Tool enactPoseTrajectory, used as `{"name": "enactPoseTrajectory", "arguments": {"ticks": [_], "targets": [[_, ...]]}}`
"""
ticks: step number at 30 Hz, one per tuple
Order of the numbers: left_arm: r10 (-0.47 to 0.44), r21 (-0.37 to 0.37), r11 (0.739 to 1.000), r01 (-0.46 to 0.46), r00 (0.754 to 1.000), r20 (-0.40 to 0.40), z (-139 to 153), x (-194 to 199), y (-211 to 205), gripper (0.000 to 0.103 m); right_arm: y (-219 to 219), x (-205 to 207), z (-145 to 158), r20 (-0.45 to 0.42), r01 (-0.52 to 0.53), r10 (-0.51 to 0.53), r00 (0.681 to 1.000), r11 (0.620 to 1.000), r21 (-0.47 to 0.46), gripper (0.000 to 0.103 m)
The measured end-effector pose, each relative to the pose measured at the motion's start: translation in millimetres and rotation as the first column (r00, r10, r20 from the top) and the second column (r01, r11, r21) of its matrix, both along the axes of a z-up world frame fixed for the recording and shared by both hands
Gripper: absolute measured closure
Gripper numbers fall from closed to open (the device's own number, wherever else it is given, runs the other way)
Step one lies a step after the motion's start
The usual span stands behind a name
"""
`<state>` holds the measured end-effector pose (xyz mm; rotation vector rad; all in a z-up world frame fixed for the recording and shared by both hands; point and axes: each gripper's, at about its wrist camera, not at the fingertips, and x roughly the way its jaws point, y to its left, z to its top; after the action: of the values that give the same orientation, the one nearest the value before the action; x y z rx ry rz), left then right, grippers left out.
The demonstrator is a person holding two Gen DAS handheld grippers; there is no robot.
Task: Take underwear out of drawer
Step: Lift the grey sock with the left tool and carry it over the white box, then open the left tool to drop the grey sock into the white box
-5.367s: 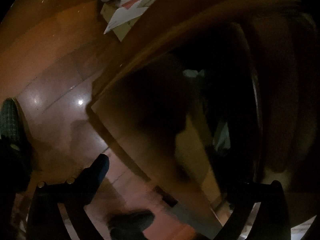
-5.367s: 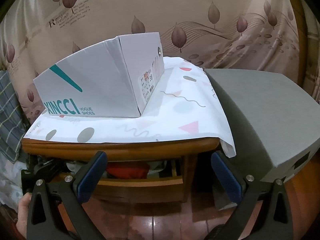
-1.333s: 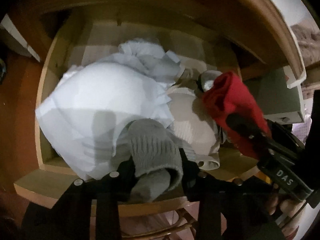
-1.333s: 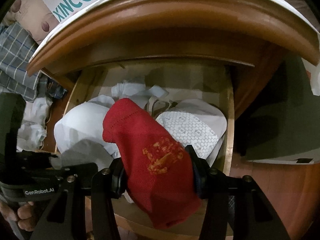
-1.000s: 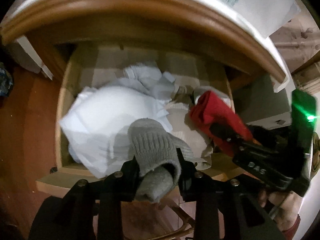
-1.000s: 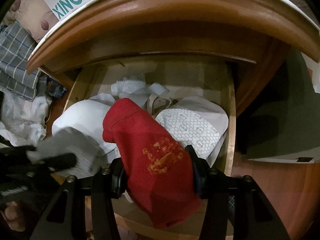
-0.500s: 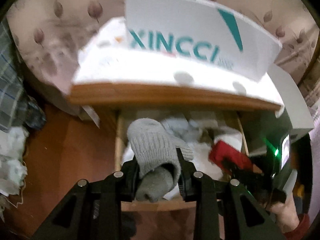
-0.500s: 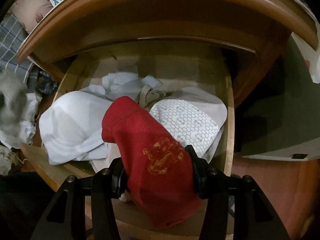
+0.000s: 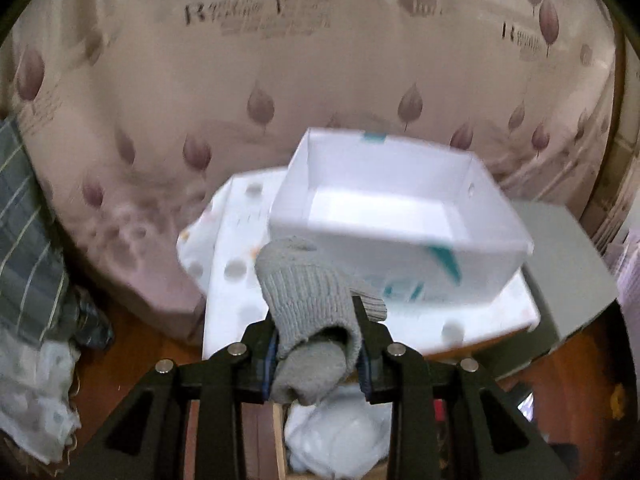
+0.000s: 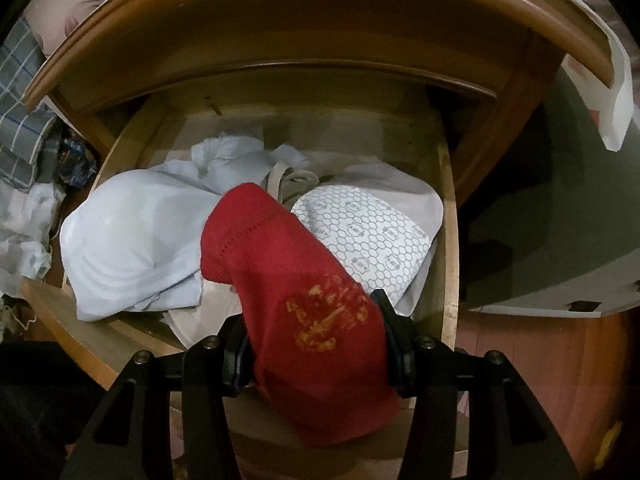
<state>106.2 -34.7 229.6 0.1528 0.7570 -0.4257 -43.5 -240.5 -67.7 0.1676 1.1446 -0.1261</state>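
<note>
Now both tongs carry a garment out of the drawer (image 10: 446, 240). The left tongs (image 9: 316, 354) are clamped narrowly on a grey knit piece (image 9: 308, 300), held in front of the open white box (image 9: 400, 216) on the table (image 9: 240, 264) above the drawer. The right tongs (image 10: 314, 350) pinch a red garment (image 10: 296, 280) just over the drawer's front, above the white underwear (image 10: 132, 240) left inside. Next, probably, each piece needs setting down, likely into that box.
</note>
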Motion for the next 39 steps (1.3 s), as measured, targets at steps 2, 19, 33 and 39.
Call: {"name": "enactPoseTrajectory", "arguments": {"ticks": [2, 19, 33, 39], "targets": [[0.0, -0.026, 1.0, 0.001, 1.0, 0.016, 17, 19, -9, 0.072, 1, -1, 1, 0.005, 0.008, -0.008, 1.0, 1.0, -0.001, 0.055], [-0.091, 0.018, 0.995, 0.094, 0.991, -0.1, -17, 124, -77, 0.072, -3, 1, -2, -0.006, 0.023, -0.023, 1.0, 0.999, 0.031, 0.053], [0.042, 0.042, 0.999, -0.034, 0.978, -0.204, -37, 117, -69, 0.072, -3, 2, -3, -0.01, 0.027, -0.026, 1.0, 0.999, 0.034, 0.052], [0.135, 0.031, 0.991, -0.131, 0.957, -0.257, -35, 110, -66, 0.072, -2, 3, -3, -0.009, 0.027, -0.027, 1.0, 0.999, 0.034, 0.052]]}}
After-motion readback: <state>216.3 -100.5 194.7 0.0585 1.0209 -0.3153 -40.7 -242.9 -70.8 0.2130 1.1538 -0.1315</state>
